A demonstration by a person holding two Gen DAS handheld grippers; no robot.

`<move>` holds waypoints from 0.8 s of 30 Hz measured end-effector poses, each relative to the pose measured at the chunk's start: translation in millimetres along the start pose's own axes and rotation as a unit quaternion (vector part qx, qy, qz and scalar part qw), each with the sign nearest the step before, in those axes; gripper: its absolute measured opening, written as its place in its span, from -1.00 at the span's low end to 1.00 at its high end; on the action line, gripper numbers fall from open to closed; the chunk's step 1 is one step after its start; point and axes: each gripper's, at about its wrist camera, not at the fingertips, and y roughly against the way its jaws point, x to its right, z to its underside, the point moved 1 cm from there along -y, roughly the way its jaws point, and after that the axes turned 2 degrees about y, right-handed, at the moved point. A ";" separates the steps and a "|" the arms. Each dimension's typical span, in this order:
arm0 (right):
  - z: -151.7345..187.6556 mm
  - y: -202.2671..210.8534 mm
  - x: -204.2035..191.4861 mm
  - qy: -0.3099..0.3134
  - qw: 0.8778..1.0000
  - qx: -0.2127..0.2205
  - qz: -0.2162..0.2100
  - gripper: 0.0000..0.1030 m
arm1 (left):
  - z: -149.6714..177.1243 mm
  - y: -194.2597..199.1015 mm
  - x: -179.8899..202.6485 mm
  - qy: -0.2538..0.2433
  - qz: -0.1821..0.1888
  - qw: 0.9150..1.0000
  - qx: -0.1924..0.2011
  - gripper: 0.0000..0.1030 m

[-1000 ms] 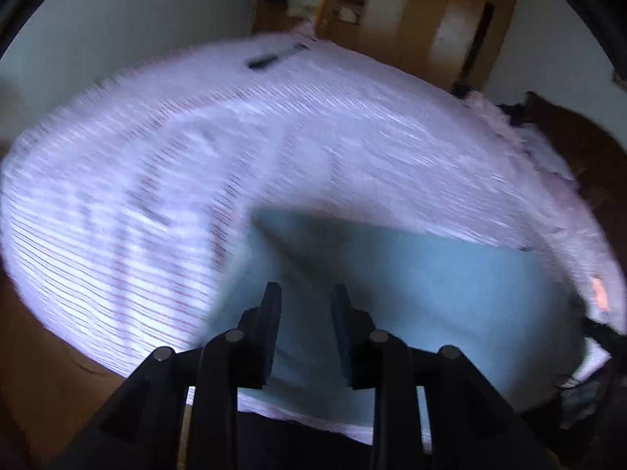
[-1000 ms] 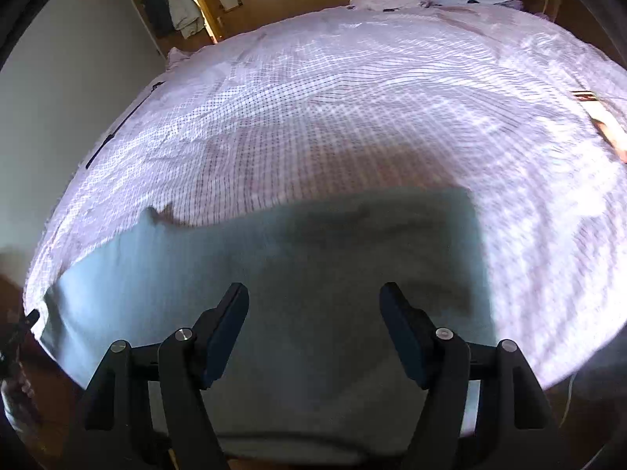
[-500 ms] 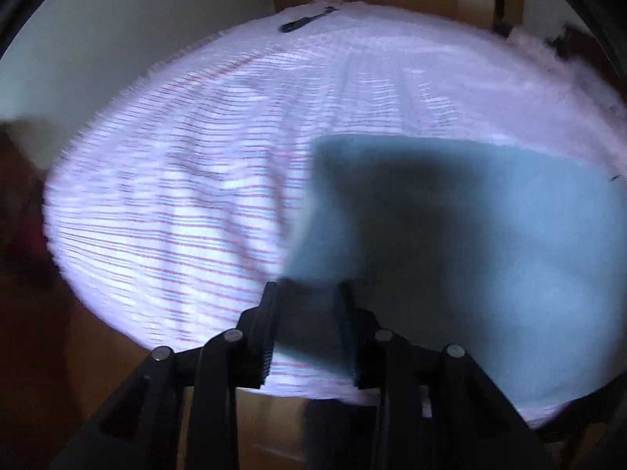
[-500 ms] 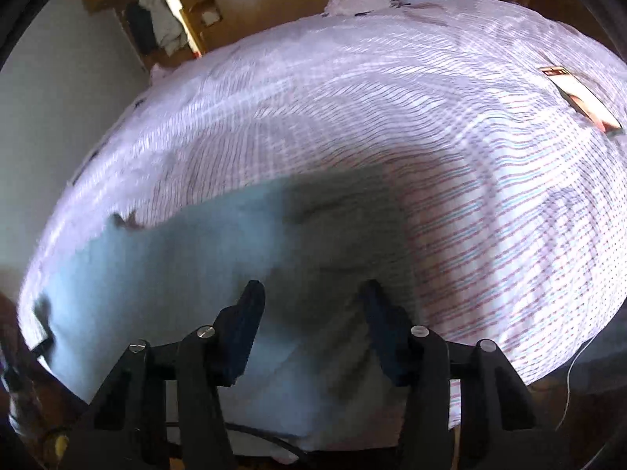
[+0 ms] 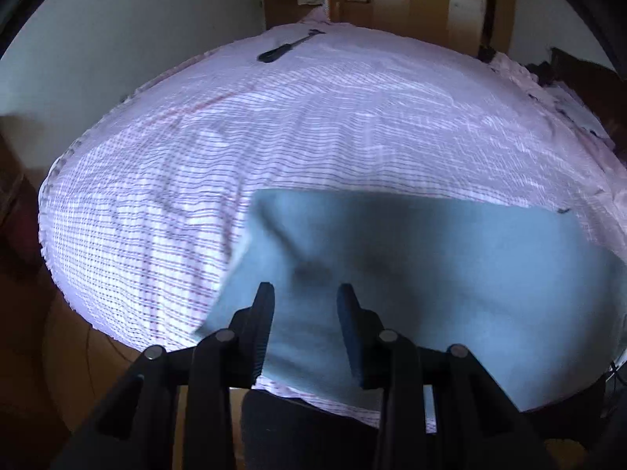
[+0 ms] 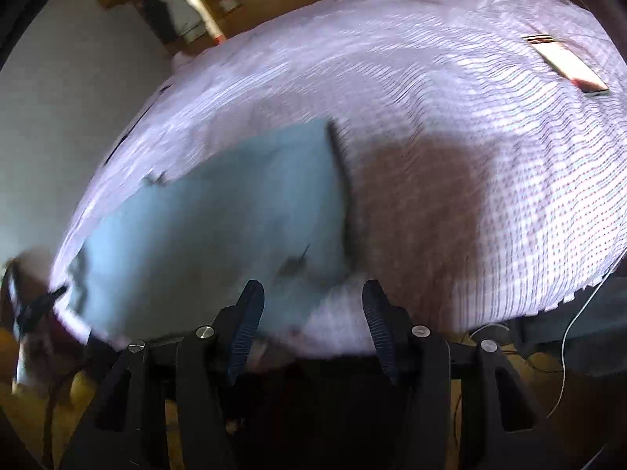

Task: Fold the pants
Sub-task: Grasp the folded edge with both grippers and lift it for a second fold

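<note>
**Left wrist view: blue pants flat on the bed, both claws apart and empty**

Left wrist view shows the pants (image 5: 450, 274), a pale blue garment, lying as a broad flat panel on the near part of the bed sheet (image 5: 274, 149), which is checked in pink and white. The left gripper (image 5: 305, 293) hovers over the garment's left end, its jaws standing moderately apart with only cloth visible below them; nothing is pinched. A dark slim object (image 5: 288, 49) lies far off near the sheet's back edge.

In the right wrist view, blurred by motion, the right gripper (image 6: 311, 293) hangs over the pants' (image 6: 219, 211) right near corner, jaws spread wide and empty. The garment's right edge runs up from between the fingers, and a phone (image 6: 564, 66) lies well apart on the sheet.

The pants already look like a neat rectangle, so one fold seems done and another is probably being set up. The next move likely calls for each claw to drop onto a near corner, close on all layers, and carry the edge across evenly, keeping the layers from slipping apart.
</note>
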 end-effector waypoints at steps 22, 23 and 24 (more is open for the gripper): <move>0.8 -61.4 36.8 -0.178 0.973 0.096 -0.114 -0.03 | 17.8 -7.2 53.6 -0.011 0.013 0.999 -0.031 -0.31; 0.5 -60.3 35.9 -0.178 0.973 0.097 -0.112 -0.04 | 18.6 -10.0 53.9 -0.010 0.011 0.999 -0.034 -0.31; 0.9 -58.2 34.8 -0.178 0.973 0.099 -0.106 -0.27 | 19.5 -12.6 53.7 -0.009 0.010 0.999 -0.038 -0.31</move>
